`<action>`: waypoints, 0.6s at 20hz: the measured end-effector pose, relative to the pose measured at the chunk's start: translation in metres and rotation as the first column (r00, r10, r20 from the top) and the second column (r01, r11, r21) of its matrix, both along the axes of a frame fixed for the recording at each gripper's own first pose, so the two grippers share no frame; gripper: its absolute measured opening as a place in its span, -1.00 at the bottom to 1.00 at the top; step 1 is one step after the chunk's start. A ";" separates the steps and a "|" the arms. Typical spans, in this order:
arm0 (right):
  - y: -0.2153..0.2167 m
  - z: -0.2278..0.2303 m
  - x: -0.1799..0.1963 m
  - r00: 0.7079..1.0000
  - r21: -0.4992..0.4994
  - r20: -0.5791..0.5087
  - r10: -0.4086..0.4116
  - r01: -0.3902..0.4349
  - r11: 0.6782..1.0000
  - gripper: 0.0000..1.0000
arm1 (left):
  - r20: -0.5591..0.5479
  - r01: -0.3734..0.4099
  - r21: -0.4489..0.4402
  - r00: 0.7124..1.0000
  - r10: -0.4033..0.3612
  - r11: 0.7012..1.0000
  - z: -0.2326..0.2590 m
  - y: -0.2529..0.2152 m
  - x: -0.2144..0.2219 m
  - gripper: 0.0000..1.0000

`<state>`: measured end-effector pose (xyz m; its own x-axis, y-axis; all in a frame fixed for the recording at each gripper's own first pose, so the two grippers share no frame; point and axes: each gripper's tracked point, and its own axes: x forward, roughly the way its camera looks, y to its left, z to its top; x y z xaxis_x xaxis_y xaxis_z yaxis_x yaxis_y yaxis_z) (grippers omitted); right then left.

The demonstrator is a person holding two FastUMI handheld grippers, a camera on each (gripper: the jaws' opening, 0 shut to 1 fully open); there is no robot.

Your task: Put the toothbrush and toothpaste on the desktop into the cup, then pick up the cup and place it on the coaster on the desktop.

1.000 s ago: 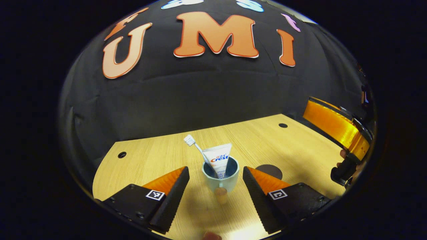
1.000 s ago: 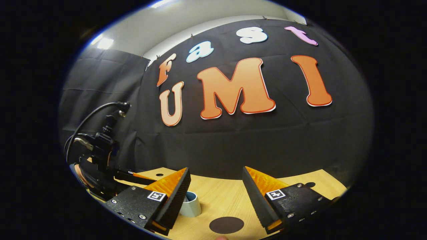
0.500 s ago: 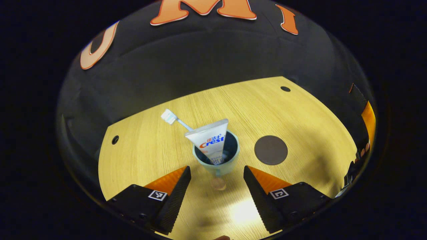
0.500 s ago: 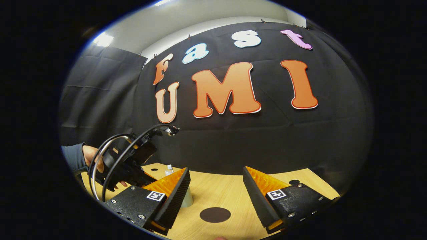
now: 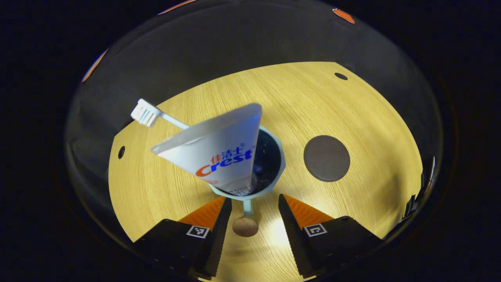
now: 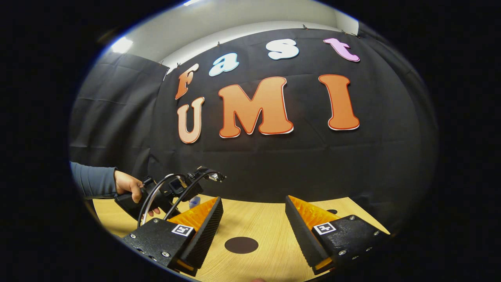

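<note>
Just left claw [image 5: 250,207] astride cup [image 5: 270,184] handle.

a light wood-grain tabletop [image 5: 352,117] with small dark holes stood against black cloth walls [image 6: 117,109]; ceiling lights [image 6: 120,45] glowed above a pale wall.

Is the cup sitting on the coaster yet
No, in the left gripper view the cup stands on the bare desktop, with the dark round coaster apart from it, nothing on it.
</note>
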<state>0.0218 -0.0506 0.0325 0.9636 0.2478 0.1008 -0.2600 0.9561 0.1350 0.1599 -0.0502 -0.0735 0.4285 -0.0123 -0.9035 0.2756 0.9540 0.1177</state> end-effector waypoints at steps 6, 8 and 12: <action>-0.006 -0.011 -0.001 1.000 0.045 -0.028 -0.009 0.011 0.999 0.91 | -0.012 -0.051 -0.014 0.999 0.051 0.999 -0.018 0.009 -0.002 -0.42; -0.005 -0.016 -0.003 0.999 0.050 -0.038 -0.008 0.010 0.999 0.92 | 0.001 -0.065 -0.027 0.998 0.065 0.998 -0.013 0.010 -0.002 -0.45; -0.008 -0.017 -0.008 0.999 0.043 -0.037 -0.013 0.015 0.999 0.92 | 0.020 -0.094 -0.067 0.995 0.095 0.993 -0.018 0.004 0.001 -0.50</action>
